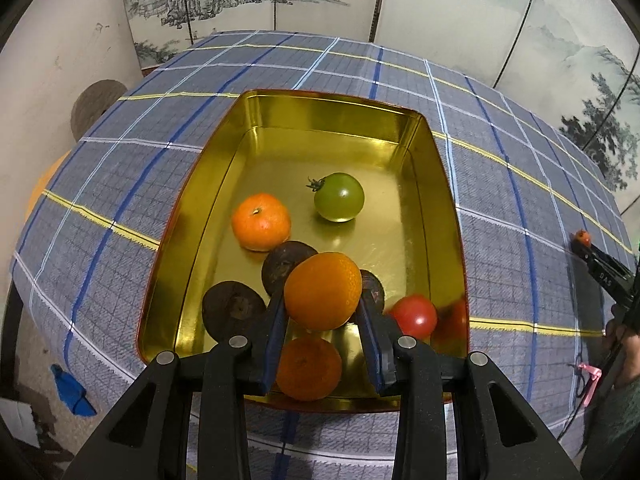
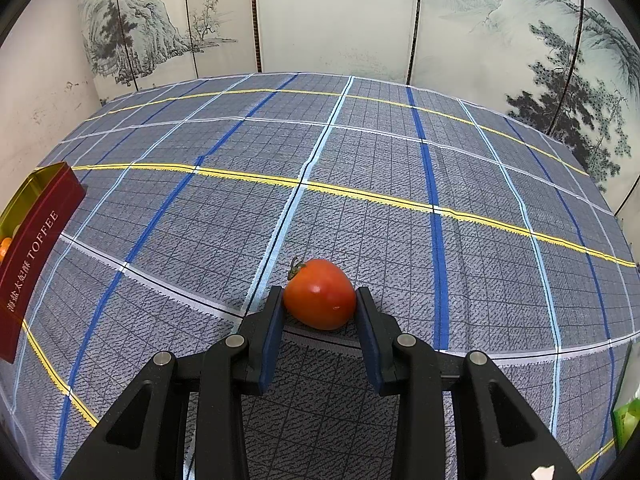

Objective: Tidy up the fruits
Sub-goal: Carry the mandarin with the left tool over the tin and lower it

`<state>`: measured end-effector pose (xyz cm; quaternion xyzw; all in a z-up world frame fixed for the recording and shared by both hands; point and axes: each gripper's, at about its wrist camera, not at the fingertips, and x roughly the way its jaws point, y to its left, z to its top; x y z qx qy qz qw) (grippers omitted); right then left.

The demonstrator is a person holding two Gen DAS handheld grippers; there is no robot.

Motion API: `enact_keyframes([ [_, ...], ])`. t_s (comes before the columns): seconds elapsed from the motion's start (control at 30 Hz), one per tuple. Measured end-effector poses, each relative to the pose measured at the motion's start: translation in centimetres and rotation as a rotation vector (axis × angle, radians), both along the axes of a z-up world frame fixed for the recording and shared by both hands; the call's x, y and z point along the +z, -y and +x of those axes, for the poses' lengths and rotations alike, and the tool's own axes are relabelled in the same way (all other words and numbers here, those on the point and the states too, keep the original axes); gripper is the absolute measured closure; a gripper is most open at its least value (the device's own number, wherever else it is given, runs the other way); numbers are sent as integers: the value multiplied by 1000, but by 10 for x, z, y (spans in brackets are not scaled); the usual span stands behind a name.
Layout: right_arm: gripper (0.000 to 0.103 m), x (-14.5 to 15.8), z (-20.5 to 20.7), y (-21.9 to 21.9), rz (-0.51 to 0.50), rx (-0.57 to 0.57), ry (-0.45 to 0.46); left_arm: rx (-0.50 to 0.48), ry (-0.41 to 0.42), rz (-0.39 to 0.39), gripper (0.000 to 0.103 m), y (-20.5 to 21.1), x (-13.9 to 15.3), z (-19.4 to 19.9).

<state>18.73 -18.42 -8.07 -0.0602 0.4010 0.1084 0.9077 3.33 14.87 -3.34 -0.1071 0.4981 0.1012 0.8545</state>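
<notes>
Left tool (image 1: 322,300): both blue-padded fingers (image 1: 276,328) press the sides of an orange citrus fruit (image 1: 322,290), which is held above the floor of the tin, its reflection visible beneath it.
Right tool (image 2: 320,300): clamped on a red tomato (image 2: 320,294), green stem pointing up and to the left; whether the tomato touches the cloth cannot be told. Seen from the left wrist, the right tool (image 1: 582,240) is small at the right edge of the view, over the cloth and well apart from the tin.
Gold tin (image 1: 404,120): rectangular and open-topped, with a mirror-like gold interior; its outer wall (image 2: 36,256) is dark red and printed "TOFFEE" with Chinese characters.
Tin contents: a mandarin (image 1: 261,222) at left of centre; a green tomato (image 1: 339,197) with its stem, beyond and to the right of it, apart; dark brown round fruits (image 1: 234,309) near the front, just beside the left tool; a second red tomato (image 1: 414,316) at the front right, near the wall.
Surface (image 2: 360,152): covered by a blue-grey plaid cloth with yellow, white and blue stripes; the tin stands on it.
Background: a folding screen (image 2: 336,12) painted with ink landscapes behind the surface.
</notes>
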Motion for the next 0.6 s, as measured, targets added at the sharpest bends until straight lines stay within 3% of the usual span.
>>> enact_keyframes([
  [0.6,70,0,0,0,0,0,0,2,-39,-5,67,-3,-13,-1],
])
